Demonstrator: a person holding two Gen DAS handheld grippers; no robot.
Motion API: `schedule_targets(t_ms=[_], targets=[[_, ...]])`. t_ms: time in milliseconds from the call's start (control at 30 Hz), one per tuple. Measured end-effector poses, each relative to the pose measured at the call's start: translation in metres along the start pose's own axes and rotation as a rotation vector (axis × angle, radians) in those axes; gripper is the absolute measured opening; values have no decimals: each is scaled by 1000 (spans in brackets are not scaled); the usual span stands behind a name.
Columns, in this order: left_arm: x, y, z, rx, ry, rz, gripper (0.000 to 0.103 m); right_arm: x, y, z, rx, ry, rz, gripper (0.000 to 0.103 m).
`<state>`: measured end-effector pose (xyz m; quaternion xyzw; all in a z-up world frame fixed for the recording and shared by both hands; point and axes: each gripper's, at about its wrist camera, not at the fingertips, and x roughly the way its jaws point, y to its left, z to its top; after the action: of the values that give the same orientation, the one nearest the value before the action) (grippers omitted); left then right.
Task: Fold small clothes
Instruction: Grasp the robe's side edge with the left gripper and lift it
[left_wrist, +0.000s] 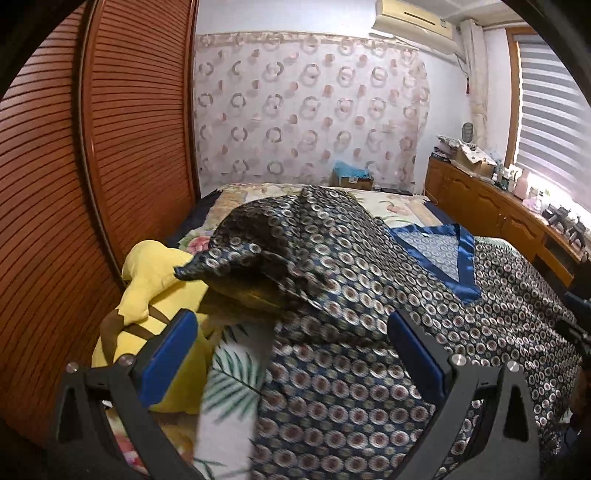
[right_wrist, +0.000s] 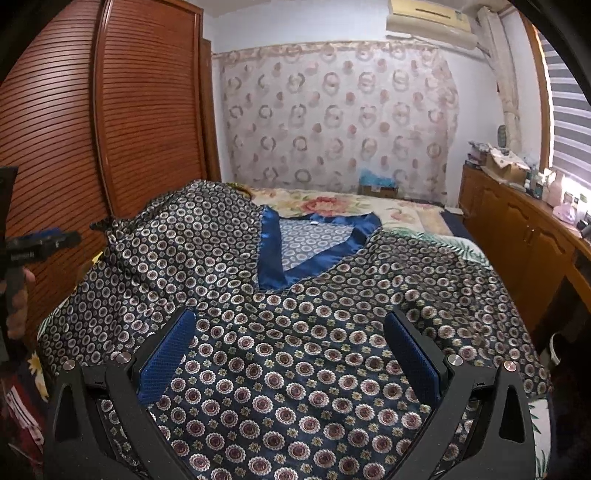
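Note:
A dark blue satin top (left_wrist: 369, 280) with a circle pattern and a shiny blue V-neck trim (left_wrist: 461, 266) lies spread on the bed. Its left sleeve (left_wrist: 236, 240) is bunched up over a yellow plush toy (left_wrist: 155, 295). My left gripper (left_wrist: 291, 354) is open just above the garment's left edge, with nothing between its blue pads. In the right wrist view the same top (right_wrist: 295, 332) fills the foreground, its V-neck trim (right_wrist: 273, 258) ahead. My right gripper (right_wrist: 291, 350) is open over the lower front of the top. The left gripper's body (right_wrist: 40, 242) shows at the far left.
The bed has a floral sheet (right_wrist: 332, 203) under the garment. A slatted wooden wardrobe (left_wrist: 92, 147) stands close on the left. A wooden cabinet (right_wrist: 517, 236) with clutter on top runs along the right wall under a window. A cardboard box (left_wrist: 352, 177) sits past the bed's far end.

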<state>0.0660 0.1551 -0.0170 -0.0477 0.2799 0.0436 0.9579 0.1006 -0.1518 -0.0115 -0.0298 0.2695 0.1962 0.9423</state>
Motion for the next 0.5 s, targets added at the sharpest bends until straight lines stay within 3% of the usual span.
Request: schedule_targets(t_ms=[233,333,500], targets=[[26,32,19,-27,42,0,98,14,2,-1,-8,30,30,103],[40,50,26,-99,65,-42,97,17,2,0,-13,33,26,103],[53,82,30,-208,78,-35,94,22,3,4,-28,35,25,103]])
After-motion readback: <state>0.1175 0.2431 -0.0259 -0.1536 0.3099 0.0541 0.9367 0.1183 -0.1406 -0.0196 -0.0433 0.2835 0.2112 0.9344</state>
